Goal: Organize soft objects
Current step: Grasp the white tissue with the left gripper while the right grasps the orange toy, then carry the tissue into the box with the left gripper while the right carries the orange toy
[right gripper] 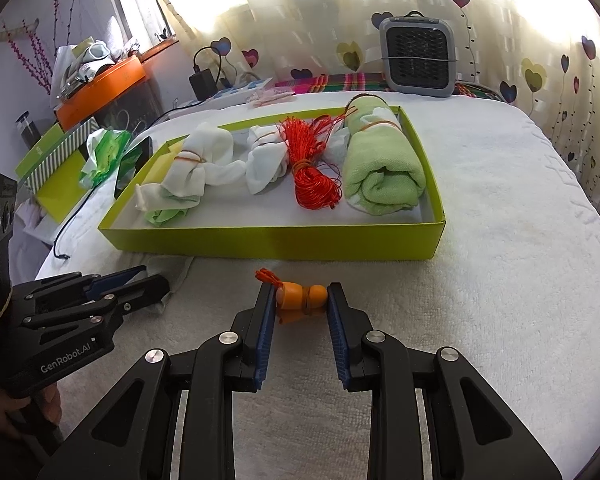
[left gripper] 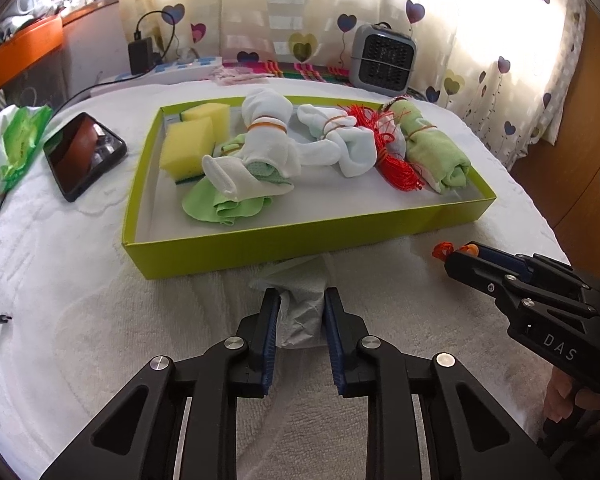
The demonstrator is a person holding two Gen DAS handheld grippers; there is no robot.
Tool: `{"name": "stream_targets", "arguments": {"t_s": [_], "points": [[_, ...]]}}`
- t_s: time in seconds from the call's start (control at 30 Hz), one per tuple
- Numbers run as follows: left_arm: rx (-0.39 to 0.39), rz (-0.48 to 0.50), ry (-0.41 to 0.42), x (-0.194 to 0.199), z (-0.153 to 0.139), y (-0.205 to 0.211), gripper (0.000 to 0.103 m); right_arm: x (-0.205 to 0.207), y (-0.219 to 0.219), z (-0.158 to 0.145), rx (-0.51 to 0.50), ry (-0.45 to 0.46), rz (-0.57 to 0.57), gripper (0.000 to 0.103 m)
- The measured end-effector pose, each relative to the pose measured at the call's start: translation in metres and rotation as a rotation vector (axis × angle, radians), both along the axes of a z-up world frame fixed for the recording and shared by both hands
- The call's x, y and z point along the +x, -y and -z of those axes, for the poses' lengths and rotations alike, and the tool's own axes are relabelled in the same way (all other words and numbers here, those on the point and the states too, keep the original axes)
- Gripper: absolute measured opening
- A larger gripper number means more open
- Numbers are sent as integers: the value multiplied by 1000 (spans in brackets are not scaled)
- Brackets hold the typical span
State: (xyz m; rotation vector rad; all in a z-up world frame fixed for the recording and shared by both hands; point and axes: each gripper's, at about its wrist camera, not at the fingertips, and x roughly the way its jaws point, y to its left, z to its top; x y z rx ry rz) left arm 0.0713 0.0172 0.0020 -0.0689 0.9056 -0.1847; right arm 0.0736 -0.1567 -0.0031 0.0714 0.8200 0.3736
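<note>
My left gripper (left gripper: 302,294) is shut on a crumpled white tissue-like cloth (left gripper: 300,276) that lies on the white towel just in front of the lime-green box (left gripper: 300,236). My right gripper (right gripper: 300,288) is shut on a small orange soft toy with a red tassel (right gripper: 300,296), resting low on the towel. From the left wrist view, the right gripper (left gripper: 456,254) sits to the right. The box holds yellow sponges (left gripper: 188,144), white sock bundles (left gripper: 268,120), a red cord hank (left gripper: 392,160), a rolled green towel (left gripper: 436,148) and a green cloth (left gripper: 216,204).
A phone (left gripper: 84,152) and a green wipes pack (left gripper: 16,140) lie left of the box, with a cable running off the left edge. A grey fan unit (left gripper: 382,58) stands behind the box by the curtain. An orange box (right gripper: 100,88) sits far left.
</note>
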Motion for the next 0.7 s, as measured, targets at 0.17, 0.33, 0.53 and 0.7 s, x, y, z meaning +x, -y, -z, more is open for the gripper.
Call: {"name": "stream_targets", "arguments": {"t_s": [0.17, 0.33, 0.53, 0.7], "points": [[-20, -1, 3, -7, -1, -5, 21, -4, -2, 0, -3, 2, -9, 27], [-24, 1, 6, -13, -1, -8, 21, -8, -4, -1, 1, -1, -12, 27], [-25, 8, 25, -23, -7, -9, 21, -16, -6, -1, 12, 1, -13, 27], [-24, 8, 57, -29, -18, -10, 21, -22, -7, -7, 20, 20, -13, 27]]}}
